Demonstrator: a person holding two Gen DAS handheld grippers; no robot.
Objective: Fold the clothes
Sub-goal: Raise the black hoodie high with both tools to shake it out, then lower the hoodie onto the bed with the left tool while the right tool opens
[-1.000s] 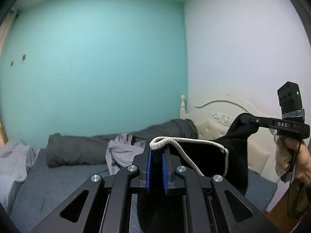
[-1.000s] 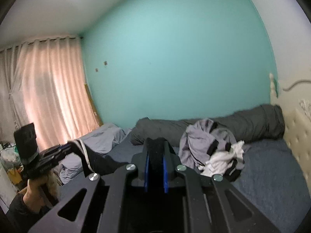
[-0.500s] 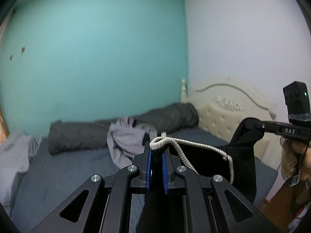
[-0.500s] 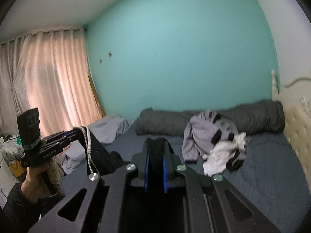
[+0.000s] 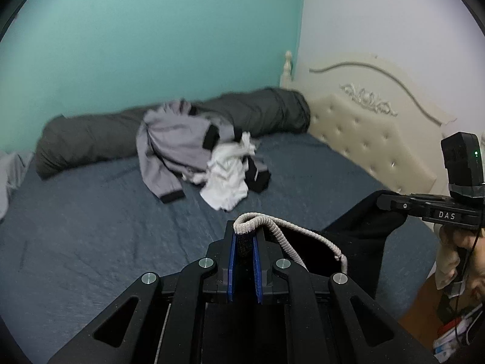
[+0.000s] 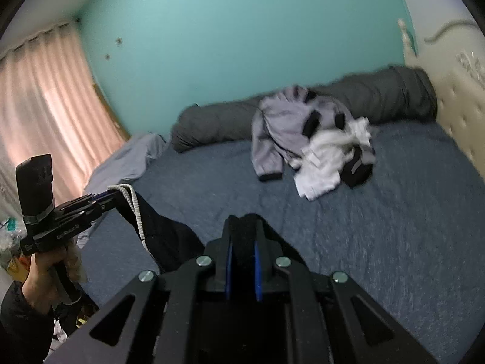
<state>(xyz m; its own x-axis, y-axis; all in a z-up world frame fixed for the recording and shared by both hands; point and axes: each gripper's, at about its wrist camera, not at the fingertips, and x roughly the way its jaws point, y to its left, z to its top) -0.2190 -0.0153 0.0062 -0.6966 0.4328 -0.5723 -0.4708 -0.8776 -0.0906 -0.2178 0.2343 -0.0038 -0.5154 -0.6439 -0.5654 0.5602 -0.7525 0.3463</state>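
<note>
Pinching a soft, limp black garment [image 5: 357,242] at its corded waistband, left gripper [image 5: 244,244] and right gripper [image 6: 242,242] are suspending it over the bed [image 5: 91,227], probably trousers, pile [image 5: 224,163] at twelve o'clock.

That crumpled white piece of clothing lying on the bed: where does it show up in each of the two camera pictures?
Left wrist view: the white garment lies just above the picture's middle, against the grey jacket.
Right wrist view: the white garment lies right of the middle, in the upper half.
Shared landmark: the rolled dark grey duvet along the teal wall, behind the pile.
</note>
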